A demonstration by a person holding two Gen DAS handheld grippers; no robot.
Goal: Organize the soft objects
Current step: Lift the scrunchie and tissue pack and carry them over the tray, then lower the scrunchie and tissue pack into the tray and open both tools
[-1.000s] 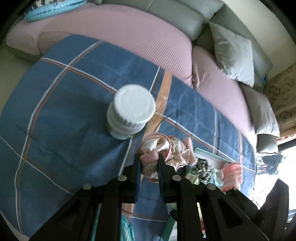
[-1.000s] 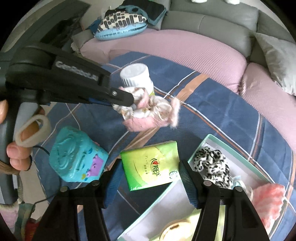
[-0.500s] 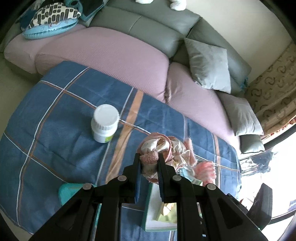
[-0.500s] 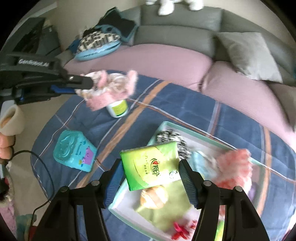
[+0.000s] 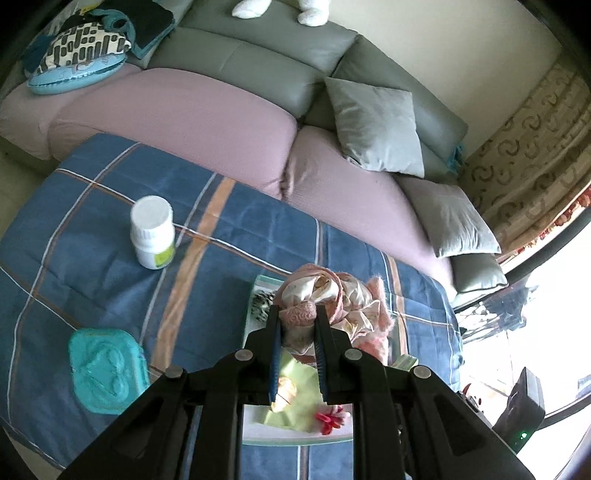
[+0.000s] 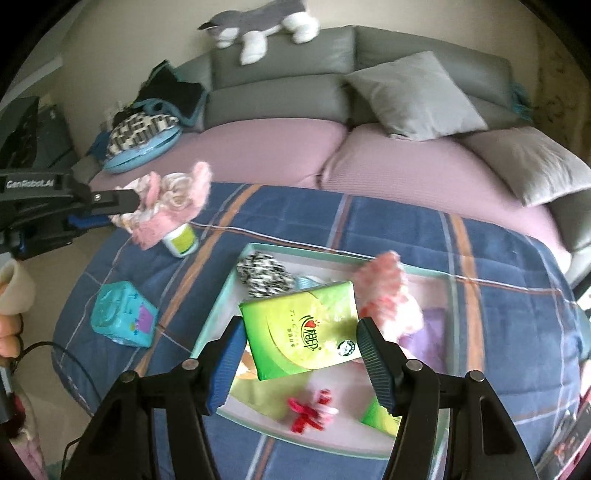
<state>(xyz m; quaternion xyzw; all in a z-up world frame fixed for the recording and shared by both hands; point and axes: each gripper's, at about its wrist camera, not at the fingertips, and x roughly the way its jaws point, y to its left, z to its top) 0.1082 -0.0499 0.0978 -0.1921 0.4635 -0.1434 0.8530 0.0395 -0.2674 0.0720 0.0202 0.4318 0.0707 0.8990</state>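
My left gripper [image 5: 297, 317] is shut on a pink and cream scrunchie [image 5: 332, 299] and holds it in the air; it also shows in the right wrist view [image 6: 168, 201], left of the tray. My right gripper [image 6: 301, 338] is shut on a green tissue pack [image 6: 301, 334] and holds it above the pale teal tray [image 6: 221, 306]. In the tray lie a black-and-white scrunchie [image 6: 264, 275], a fluffy pink item [image 6: 388, 295], a red bow [image 6: 306, 411] and green and purple soft items.
A white bottle [image 5: 152, 232] stands on the blue plaid blanket [image 5: 92, 229]. A teal box [image 6: 123, 314] lies left of the tray. Behind is a sofa with pink cushions [image 6: 273, 151], grey pillows [image 6: 410, 94] and a plush toy [image 6: 258, 27].
Both grippers have risen and pulled back from the blanket with their loads. The tray has come fully into the right wrist view, and the bottle looks smaller and farther.
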